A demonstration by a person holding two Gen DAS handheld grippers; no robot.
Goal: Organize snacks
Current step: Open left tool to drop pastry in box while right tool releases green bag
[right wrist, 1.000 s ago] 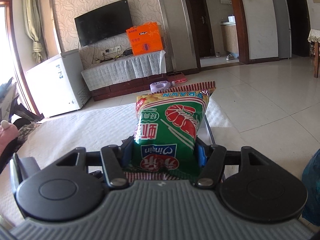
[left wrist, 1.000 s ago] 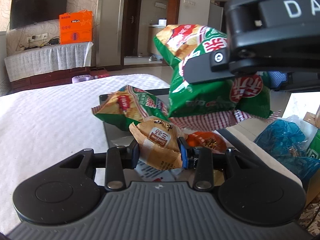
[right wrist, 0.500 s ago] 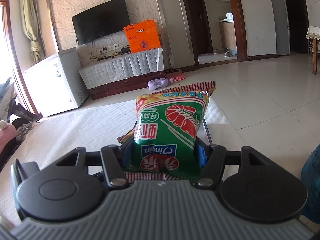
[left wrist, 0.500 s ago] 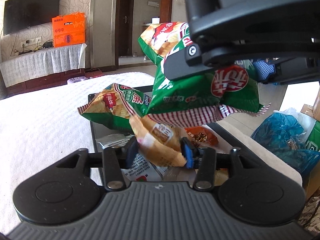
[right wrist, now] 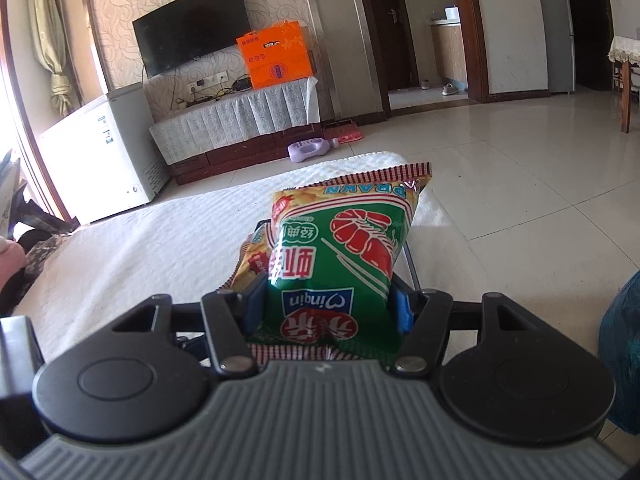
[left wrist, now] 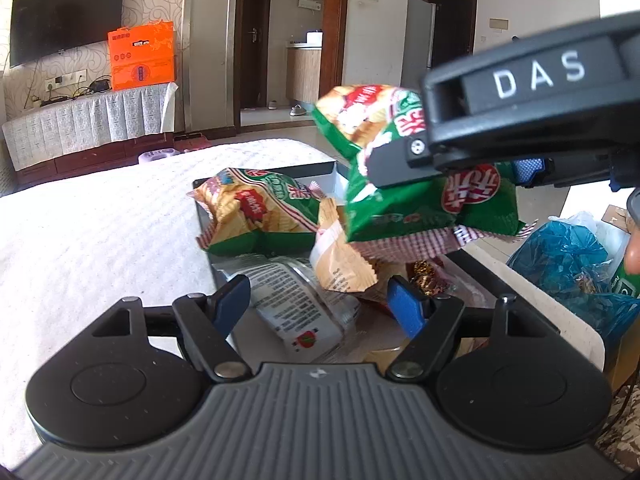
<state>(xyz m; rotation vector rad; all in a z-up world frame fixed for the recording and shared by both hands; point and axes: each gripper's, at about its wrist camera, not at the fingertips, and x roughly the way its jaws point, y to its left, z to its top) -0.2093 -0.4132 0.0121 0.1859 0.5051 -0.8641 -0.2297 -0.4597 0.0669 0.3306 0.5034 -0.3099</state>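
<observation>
green prawn bag (right wrist: 336,276) pinched between right jaws.

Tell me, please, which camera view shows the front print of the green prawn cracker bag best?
The right wrist view: the green prawn cracker bag faces the lens there, prawn drawing and lettering plain, clamped in the right gripper. The left wrist view shows the same bag aslant and half hidden behind that gripper.

left gripper (left wrist: 318,300): black arms, blue pads, ribbed grey body, two round black discs, silver pivot screws | right gripper (right wrist: 327,306): same build, white "DAS" lettering on its black side
</observation>
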